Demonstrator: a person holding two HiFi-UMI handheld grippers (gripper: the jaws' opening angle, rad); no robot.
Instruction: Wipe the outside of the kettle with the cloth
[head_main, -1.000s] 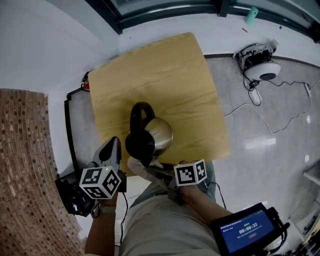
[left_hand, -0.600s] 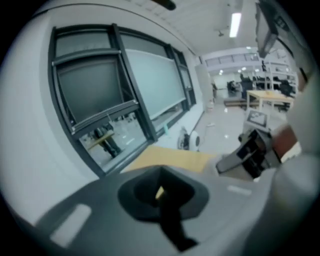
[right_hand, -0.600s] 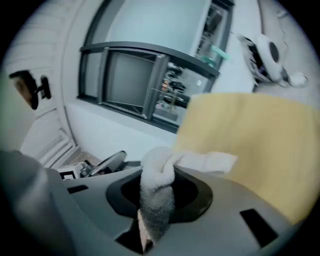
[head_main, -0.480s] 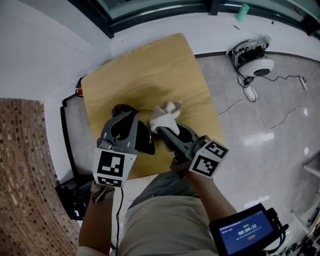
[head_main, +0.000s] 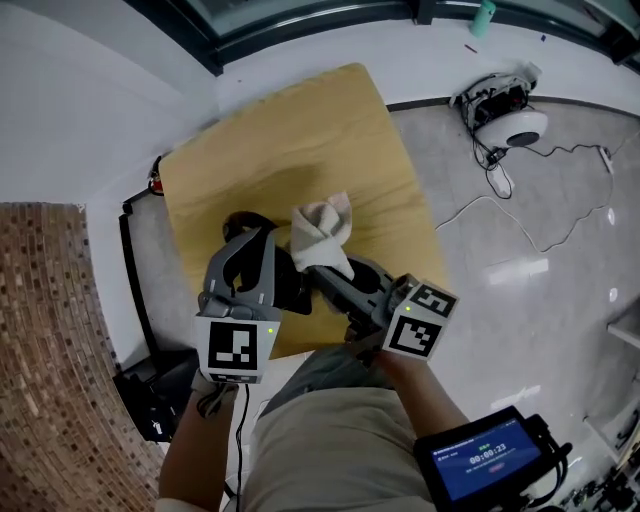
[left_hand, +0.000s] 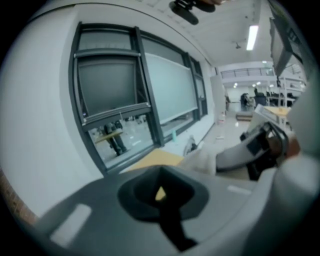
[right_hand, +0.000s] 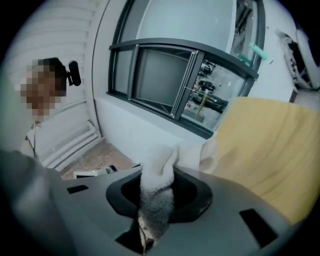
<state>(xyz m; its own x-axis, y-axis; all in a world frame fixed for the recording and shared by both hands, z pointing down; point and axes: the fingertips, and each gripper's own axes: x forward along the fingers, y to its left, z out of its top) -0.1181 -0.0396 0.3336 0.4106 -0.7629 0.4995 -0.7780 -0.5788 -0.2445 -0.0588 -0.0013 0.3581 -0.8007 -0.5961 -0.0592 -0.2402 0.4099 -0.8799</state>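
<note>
In the head view the kettle stands on the wooden table. Only its black handle and a dark part show beneath my two grippers. My right gripper is shut on a white cloth, which bunches up over the kettle's top right. The right gripper view shows the cloth pinched between the jaws of that gripper. My left gripper hovers over the kettle's left side, shut, with nothing between its jaws. Its own view shows the cloth and right gripper ahead; the kettle is out of that view.
A white round device with trailing cables lies on the floor right of the table. A brick wall runs along the left, and a dark window frame behind. A black object sits on the floor near the table's left corner.
Both grippers rose from the table's near edge to above the kettle, hiding most of it. The cloth went from the kettle's near side to over its top. Little shift since the middle frame.
</note>
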